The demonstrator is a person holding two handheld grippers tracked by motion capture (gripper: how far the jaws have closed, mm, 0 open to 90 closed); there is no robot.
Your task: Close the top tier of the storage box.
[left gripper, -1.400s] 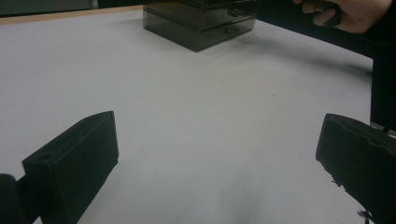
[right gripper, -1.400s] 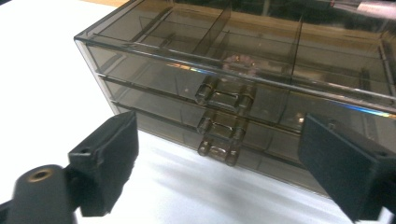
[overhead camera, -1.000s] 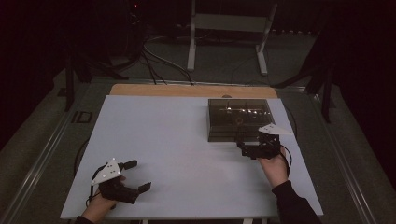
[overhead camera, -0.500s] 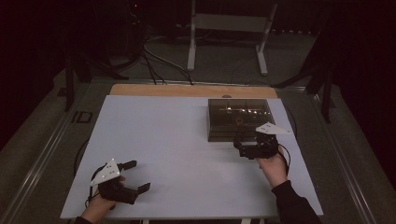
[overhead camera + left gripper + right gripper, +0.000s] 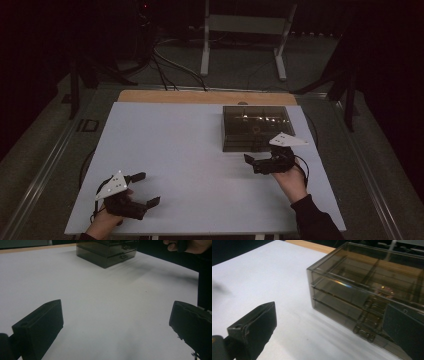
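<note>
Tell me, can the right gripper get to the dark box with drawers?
Probably yes. The right gripper sits just in front of the box with its jaws open, and only bare white table lies between them. The drawer handles face it, with nothing in the way.

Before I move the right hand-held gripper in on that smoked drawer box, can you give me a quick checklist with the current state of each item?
1. Right hand-held gripper jaws open: ok, set wide in the right gripper view.
2. Nothing held in it: ok, bare table between the jaws.
3. Drawer box drawers shut: ok, both fronts sit flush.
4. Drawer handles ahead of the jaws: ok, they sit low at the box front, toward the right-hand jaw.
5. Gap to the box: ok, gripper near its front edge, not touching.
6. Left hand-held gripper out of the way: ok, open, at the near left of the table.
7. What the drawers hold: cannot tell.
</note>
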